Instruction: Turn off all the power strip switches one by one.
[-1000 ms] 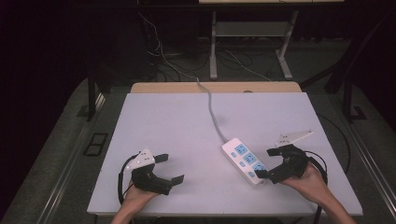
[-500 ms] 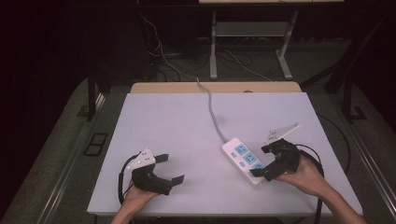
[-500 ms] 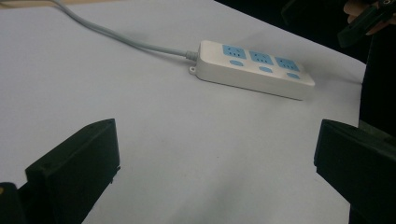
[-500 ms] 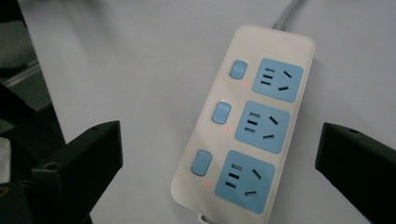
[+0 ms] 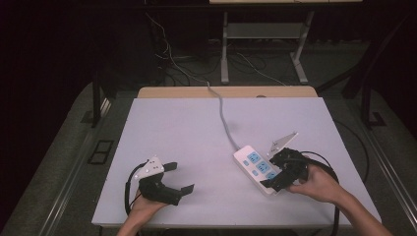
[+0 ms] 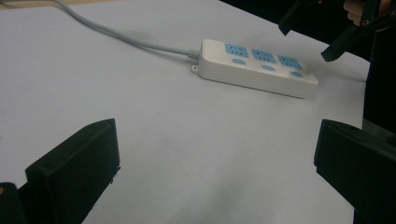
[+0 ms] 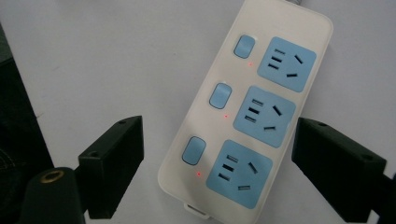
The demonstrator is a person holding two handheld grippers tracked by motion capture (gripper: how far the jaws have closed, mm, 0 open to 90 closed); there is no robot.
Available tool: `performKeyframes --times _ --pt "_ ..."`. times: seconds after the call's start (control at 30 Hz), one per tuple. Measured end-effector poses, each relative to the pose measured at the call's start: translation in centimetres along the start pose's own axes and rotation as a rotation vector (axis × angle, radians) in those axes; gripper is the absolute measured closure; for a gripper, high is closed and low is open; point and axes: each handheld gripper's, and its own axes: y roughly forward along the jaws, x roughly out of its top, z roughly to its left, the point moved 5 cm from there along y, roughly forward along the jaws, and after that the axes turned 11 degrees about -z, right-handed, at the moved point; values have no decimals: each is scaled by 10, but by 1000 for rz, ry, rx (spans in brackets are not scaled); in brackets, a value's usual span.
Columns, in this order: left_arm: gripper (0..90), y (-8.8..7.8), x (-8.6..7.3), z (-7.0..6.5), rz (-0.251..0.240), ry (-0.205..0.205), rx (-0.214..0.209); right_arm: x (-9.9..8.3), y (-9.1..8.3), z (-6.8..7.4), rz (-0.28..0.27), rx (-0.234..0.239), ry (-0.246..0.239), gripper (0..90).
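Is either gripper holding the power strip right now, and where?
Nothing is held. The right gripper straddles the power strip at its near end, jaws closing, apart from its sides. Left gripper open.

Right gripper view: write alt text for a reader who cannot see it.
A white power strip with three blue sockets and three blue switches lies on a white table, its near end between the open right tongs, whose black jaws stand clear of its sides. A small red light glows beside each switch.
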Motion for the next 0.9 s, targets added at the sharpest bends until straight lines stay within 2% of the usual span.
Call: performKeyframes --times 0.17,0.3,0.43,0.73,0.9 --pt "0 0 -1 0 7 6 4 -2 -1 -2 7 0 -20 310" --pt "0 0 -1 0 6 9 4 -3 -2 -1 21 13 -2 394" --pt "0 0 -1 0 8 9 5 -4 -2 -2 14 19 -7 478" --pt "0 0 -1 1 7 12 6 -3 -1 -3 -1 119 37 739" --pt "0 0 -1 1 7 11 5 -9 2 -2 0 138 54 887"
